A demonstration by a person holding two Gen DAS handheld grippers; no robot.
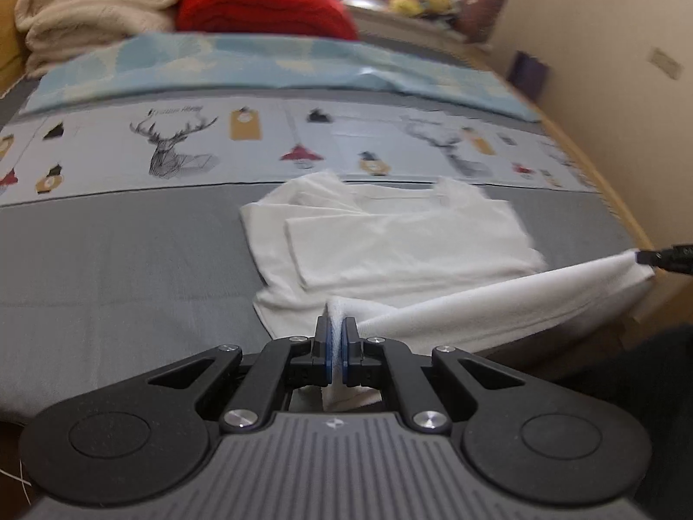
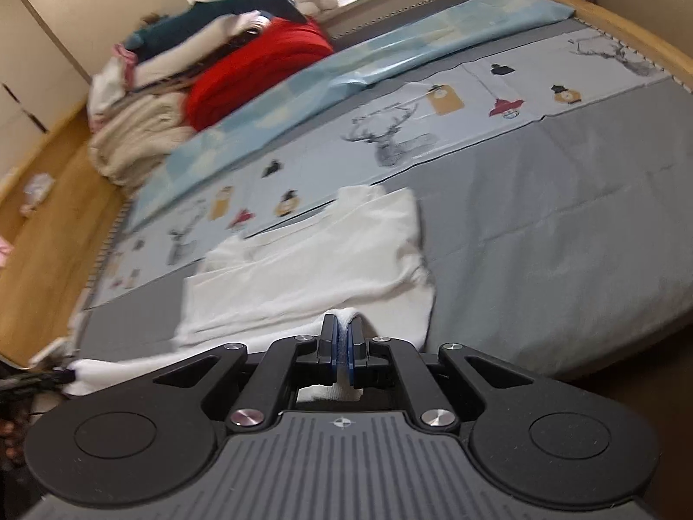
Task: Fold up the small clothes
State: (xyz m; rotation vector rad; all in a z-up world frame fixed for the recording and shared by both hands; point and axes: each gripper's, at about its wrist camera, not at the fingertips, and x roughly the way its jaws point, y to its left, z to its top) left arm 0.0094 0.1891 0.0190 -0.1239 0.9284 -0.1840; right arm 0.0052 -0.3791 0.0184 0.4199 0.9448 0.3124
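A small white T-shirt (image 1: 390, 234) lies on the grey bed sheet (image 1: 108, 260), sleeves folded in over its body. My left gripper (image 1: 337, 325) is shut on one corner of its near hem. My right gripper (image 2: 344, 325) is shut on the other hem corner. The hem is lifted and stretched between the two grippers. The right gripper's tip (image 1: 662, 256) shows at the right edge of the left wrist view. The left gripper's tip (image 2: 43, 378) shows at the left edge of the right wrist view. The shirt also shows in the right wrist view (image 2: 312, 268).
A printed deer-pattern cloth (image 1: 216, 143) and a light blue cloth (image 1: 260, 65) lie across the bed behind the shirt. Folded cream blankets (image 1: 95, 4) and a red blanket (image 1: 260, 4) are stacked at the far end. A wall (image 1: 606, 65) runs on the right; wooden floor (image 2: 43, 225) lies beside the bed.
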